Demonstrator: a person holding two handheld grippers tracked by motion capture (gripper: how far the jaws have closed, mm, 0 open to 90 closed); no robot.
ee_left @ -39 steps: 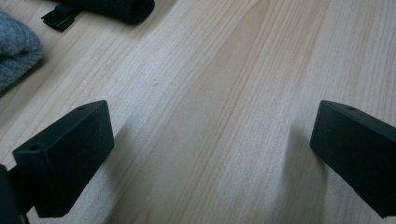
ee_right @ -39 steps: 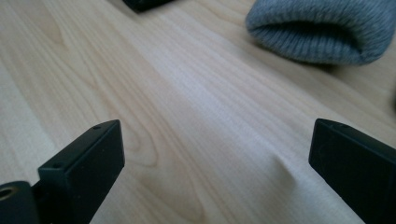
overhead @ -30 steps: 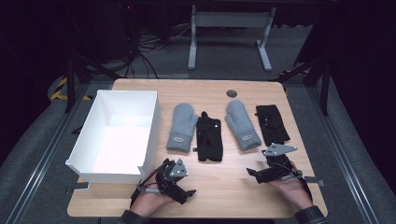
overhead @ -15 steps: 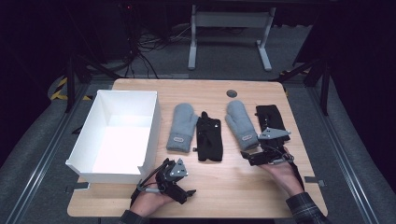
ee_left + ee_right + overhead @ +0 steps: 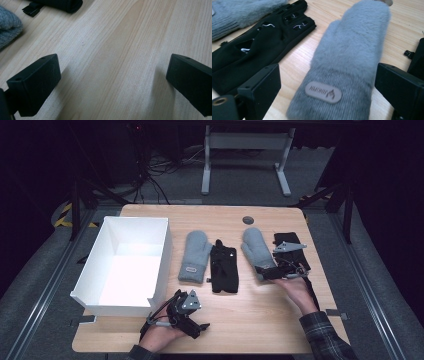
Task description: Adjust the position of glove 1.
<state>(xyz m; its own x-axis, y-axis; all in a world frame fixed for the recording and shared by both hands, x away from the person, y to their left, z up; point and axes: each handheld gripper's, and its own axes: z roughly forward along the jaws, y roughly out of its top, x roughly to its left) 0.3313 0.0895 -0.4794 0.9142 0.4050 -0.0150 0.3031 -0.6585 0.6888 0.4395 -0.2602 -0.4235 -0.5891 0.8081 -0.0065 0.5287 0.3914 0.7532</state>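
Observation:
Four gloves lie in a row on the wooden table: a grey mitten (image 5: 195,255), a black glove (image 5: 223,266), a second grey mitten (image 5: 256,249) and a second black glove (image 5: 295,245). My right gripper (image 5: 263,272) is at the cuff of the second mitten. In the right gripper view that gripper (image 5: 329,85) is open, one jaw on each side of the mitten's (image 5: 347,60) labelled cuff, with the black glove (image 5: 262,40) to its left. My left gripper (image 5: 199,326) rests near the front edge. It (image 5: 115,72) is open over bare wood.
A white open box (image 5: 162,255) stands at the table's left, just behind the left gripper. A round grommet (image 5: 248,220) sits near the far edge. In the left gripper view the first mitten's cuff (image 5: 7,27) and a black glove's cuff (image 5: 62,3) lie ahead.
My right gripper has moved from the front right of the table forward and left to the cuff of the second grey mitten. The left gripper has stayed put.

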